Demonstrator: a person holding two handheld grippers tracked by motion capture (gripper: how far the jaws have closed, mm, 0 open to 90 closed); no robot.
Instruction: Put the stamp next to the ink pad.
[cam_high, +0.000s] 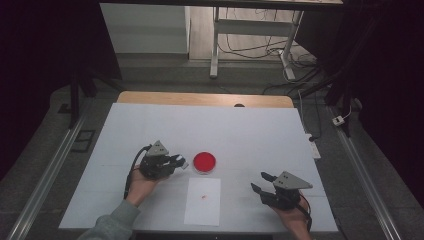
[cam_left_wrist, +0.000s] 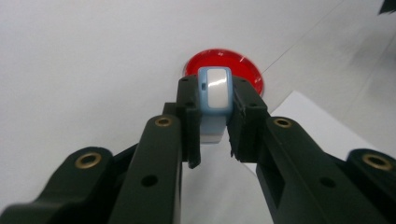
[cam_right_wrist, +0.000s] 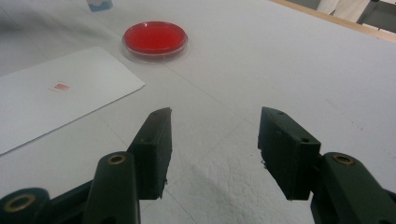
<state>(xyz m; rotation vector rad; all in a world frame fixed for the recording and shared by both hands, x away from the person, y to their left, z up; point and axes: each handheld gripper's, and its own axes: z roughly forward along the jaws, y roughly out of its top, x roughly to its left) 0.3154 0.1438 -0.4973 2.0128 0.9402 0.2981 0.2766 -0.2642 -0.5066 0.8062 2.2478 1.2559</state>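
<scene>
While the left gripper (cam_high: 181, 161) hangs low over the white table (cam_high: 250, 135), its jaws are clamped on a small block (cam_left_wrist: 214, 91) with a light blue rim and a white face, held upright between the pads near the fingertips. In the left gripper view the block stands directly in front of the red dish (cam_left_wrist: 250, 74), hiding its middle; whether block and dish touch cannot be told. From the high view the left gripper sits just left of the dish (cam_high: 205, 162) with its tips pointing toward it, and the left hand (cam_high: 142, 185) and a grey-green sleeve (cam_high: 112, 225) come in from the bottom edge.

The dish is a shallow round one with a clear rim and red contents, resting on the table near its centre. Just on the person's side of it lies a white sheet (cam_high: 202, 201), flat, bearing a small reddish mark (cam_high: 204, 197) near its middle.

The right gripper (cam_high: 261, 182) is well apart from the dish, to the right and nearer the person. Its jaws stand parted with nothing between them; the right gripper view shows bare table in the gap, with the dish (cam_right_wrist: 155, 38) and the sheet (cam_right_wrist: 70, 100) beyond to the left. The right hand (cam_high: 292, 217) holds it from below.
</scene>
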